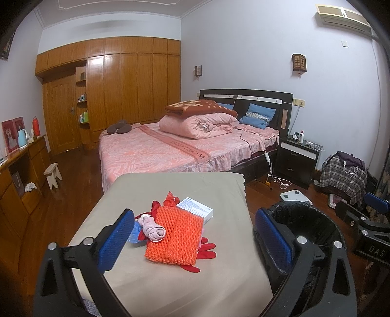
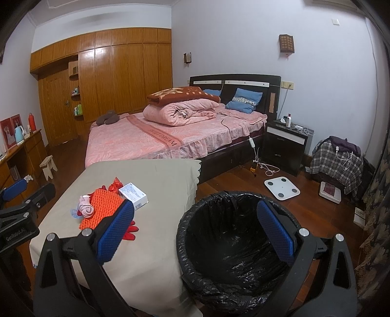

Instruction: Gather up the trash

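Two open claws face table [image 1: 170, 280] clutter beside bin [image 2: 234, 256].

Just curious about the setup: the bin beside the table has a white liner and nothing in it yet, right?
Not quite: the liner is black, not white. The right wrist view looks straight into the bin beside the table, and nothing shows inside it yet.

Bedroom, pale lilac walls [image 1: 243, 48], dark wood floor [image 2: 231, 178]. Wooden wardrobe [image 1: 121, 85] spans far wall. Bed [image 1: 170, 148] in pink sheets, folded quilt [image 1: 197, 124] on top, blue pillow [image 1: 258, 117] against dark headboard [image 1: 243, 96]. Black nightstand [image 2: 285, 146] beside bed. White scale [image 2: 281, 187] on floor. Air conditioner [image 1: 343, 17] high on wall.
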The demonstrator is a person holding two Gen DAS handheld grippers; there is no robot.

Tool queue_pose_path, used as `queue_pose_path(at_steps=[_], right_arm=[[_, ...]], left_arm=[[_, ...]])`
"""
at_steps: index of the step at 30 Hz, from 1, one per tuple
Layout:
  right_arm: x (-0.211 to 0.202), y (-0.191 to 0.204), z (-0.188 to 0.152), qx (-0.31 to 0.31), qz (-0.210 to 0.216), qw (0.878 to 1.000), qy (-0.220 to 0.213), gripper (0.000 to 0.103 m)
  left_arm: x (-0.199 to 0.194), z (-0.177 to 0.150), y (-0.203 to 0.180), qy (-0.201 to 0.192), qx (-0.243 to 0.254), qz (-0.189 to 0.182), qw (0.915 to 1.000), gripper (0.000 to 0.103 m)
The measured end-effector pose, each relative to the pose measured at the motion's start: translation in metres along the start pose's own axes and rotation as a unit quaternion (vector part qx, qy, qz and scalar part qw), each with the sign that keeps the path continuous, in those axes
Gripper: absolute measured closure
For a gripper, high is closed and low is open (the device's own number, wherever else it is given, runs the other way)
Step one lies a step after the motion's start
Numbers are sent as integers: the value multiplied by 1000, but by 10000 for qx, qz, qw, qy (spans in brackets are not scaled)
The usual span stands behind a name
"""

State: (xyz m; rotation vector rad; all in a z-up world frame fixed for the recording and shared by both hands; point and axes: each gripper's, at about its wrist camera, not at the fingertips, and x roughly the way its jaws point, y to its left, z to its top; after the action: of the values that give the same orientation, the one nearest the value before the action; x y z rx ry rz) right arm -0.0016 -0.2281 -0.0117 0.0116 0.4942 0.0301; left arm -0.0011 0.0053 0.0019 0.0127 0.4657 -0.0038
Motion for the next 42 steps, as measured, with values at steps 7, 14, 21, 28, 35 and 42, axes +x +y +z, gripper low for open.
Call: queue_pose_path(at_steps=[7, 14, 21, 28, 35, 42], right_arm=[[0, 0, 0, 1, -1, 10000, -6, 5], [3, 3, -1, -6, 1, 10000, 22, 5], [12, 9, 0, -36, 18, 10000, 79, 5], [29, 21, -4, -175, 144, 9997, 109, 5], [78, 45, -15, -207, 347, 9985, 368, 5], [135, 79, -26, -399, 565, 9955, 643, 5]], left_arm=[[-4, 3, -1, 3, -11, 10, 10000, 6], [-5, 4, 2, 30, -44, 16, 10000, 6], [4, -1, 3, 80, -80, 23, 9999, 6], [15, -6, 12, 133, -121, 114, 9998, 6], [49, -25, 50, 410, -299, 534, 9973, 6], [97, -48, 76, 710, -239, 852, 9935, 6]])
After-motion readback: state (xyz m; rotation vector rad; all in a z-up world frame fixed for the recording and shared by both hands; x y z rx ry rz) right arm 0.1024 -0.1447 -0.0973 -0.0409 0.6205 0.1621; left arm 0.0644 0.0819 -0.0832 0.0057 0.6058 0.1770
